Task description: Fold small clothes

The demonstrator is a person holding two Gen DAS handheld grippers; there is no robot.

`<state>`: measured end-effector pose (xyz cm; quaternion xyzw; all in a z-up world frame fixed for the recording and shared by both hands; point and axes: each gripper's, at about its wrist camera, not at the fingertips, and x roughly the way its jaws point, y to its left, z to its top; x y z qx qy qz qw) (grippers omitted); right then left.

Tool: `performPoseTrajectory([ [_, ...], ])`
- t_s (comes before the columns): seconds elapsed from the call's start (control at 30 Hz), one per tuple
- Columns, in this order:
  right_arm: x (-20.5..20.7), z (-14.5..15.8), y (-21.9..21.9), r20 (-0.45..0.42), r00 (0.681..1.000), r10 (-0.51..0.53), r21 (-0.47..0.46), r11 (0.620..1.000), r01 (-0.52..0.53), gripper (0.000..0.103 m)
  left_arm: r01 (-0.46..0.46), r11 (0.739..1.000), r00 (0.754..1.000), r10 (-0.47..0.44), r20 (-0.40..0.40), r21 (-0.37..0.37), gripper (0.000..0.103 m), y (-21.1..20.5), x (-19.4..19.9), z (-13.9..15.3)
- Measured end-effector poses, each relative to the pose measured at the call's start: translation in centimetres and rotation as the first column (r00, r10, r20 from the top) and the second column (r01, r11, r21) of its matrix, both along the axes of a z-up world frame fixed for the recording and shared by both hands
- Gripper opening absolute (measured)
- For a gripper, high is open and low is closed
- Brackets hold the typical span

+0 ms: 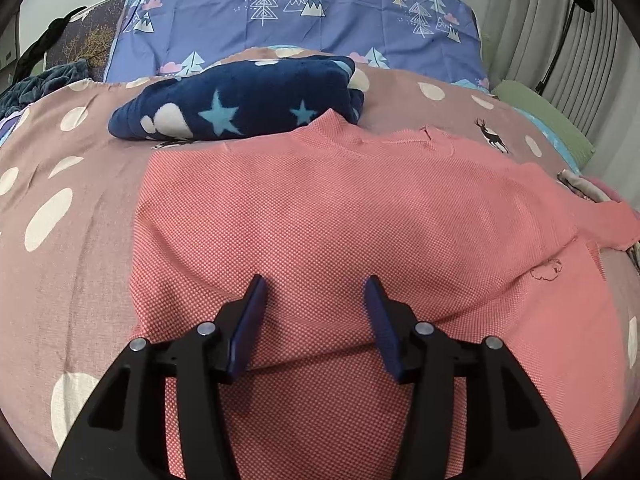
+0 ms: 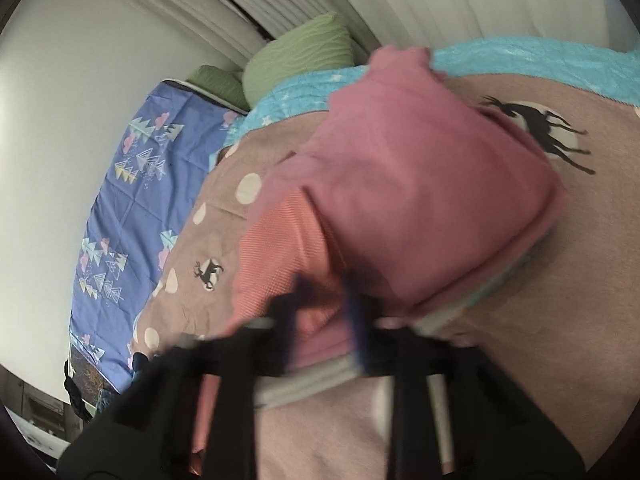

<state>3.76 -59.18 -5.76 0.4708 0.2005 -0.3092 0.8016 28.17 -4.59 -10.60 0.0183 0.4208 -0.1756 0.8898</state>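
The left hand-held gripper (image 1: 316, 292) hangs over a coral-pink waffle-knit shirt (image 1: 360, 220) spread flat on the bed, its two blue pads standing apart with nothing clasped between them; the knit lies under and ahead of the fingertips, with a folded edge crossing just below them. The shirt's collar lies at the far end from this gripper, and one sleeve trails off to the right. Beyond the collar, to the left, sits a folded navy fleece blanket with pale stars (image 1: 244, 104), touching the shirt's far edge. Both rest on a dusty-pink bedspread with cream dots and black deer (image 1: 80, 184), and farther off lies a periwinkle pillow printed with trees and mountains (image 1: 288, 12).

The right hand-held gripper (image 2: 352, 300) is blurred; its jaws read as clenched, and whether cloth is caught between them cannot be told. Just ahead of it lies a folded plain rose-pink garment (image 2: 420, 184) on a small stack, with the coral shirt's edge to its left. A green cushion (image 2: 304, 52) lies far beyond.
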Motion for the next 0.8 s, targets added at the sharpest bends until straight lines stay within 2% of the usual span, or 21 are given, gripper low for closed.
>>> performPoseTrajectory([
  [0.13,2.3,2.9,3.3,0.045,0.998,0.045,-0.124,0.991,-0.039,0.005,-0.001,1.000,1.000,0.001,0.003,-0.009,0.053,0.0,-0.3,-0.4],
  [0.2,5.0,4.7,6.5,0.091,0.985,0.149,-0.164,0.978,-0.133,0.005,-0.001,1.000,1.000,0.001,0.002,-0.016,0.053,0.1,-0.2,-0.5],
  [0.27,8.1,5.9,9.9,0.121,0.956,0.268,-0.187,0.952,-0.243,0.005,-0.001,1.000,1.000,0.001,0.001,-0.025,0.053,0.3,-0.2,-0.5],
  [0.3,9.8,6.4,12.2,0.130,0.932,0.338,-0.207,0.929,-0.308,0.005,-0.001,1.000,1.000,0.001,0.000,-0.031,0.053,0.3,-0.2,-0.5],
  [0.4,15.1,6.9,20.4,0.137,0.819,0.557,-0.261,0.818,-0.512,0.005,-0.001,0.999,1.000,0.000,-0.003,-0.050,0.053,0.6,-0.1,-0.5],
  [0.43,17.0,6.4,23.9,0.129,0.757,0.640,-0.269,0.758,-0.595,0.005,-0.001,0.998,1.000,0.000,-0.005,-0.060,0.053,0.7,-0.1,-0.5],
  [0.5,19.6,5.3,29.0,0.098,0.664,0.741,-0.266,0.663,-0.700,0.005,0.000,0.996,1.000,0.000,-0.010,-0.087,0.053,1.1,0.0,-0.5],
  [0.53,21.1,3.8,32.3,0.055,0.607,0.793,-0.253,0.599,-0.760,0.005,-0.001,0.995,1.000,0.000,-0.013,-0.103,0.053,1.3,0.0,-0.5],
  [0.63,22.7,-0.4,37.0,-0.057,0.529,0.847,-0.207,0.508,-0.836,0.005,-0.002,0.985,1.000,-0.003,-0.026,-0.173,0.053,2.2,0.2,-0.6],
  [0.7,23.0,-3.3,38.2,-0.112,0.498,0.860,-0.151,0.480,-0.864,0.005,-0.005,0.972,0.999,-0.004,-0.038,-0.235,0.053,3.0,0.3,-0.7],
  [0.8,22.3,-5.3,38.0,-0.139,0.476,0.868,-0.105,0.466,-0.879,0.008,-0.016,0.950,0.999,0.001,-0.049,-0.313,0.053,4.0,0.4,-0.7],
])
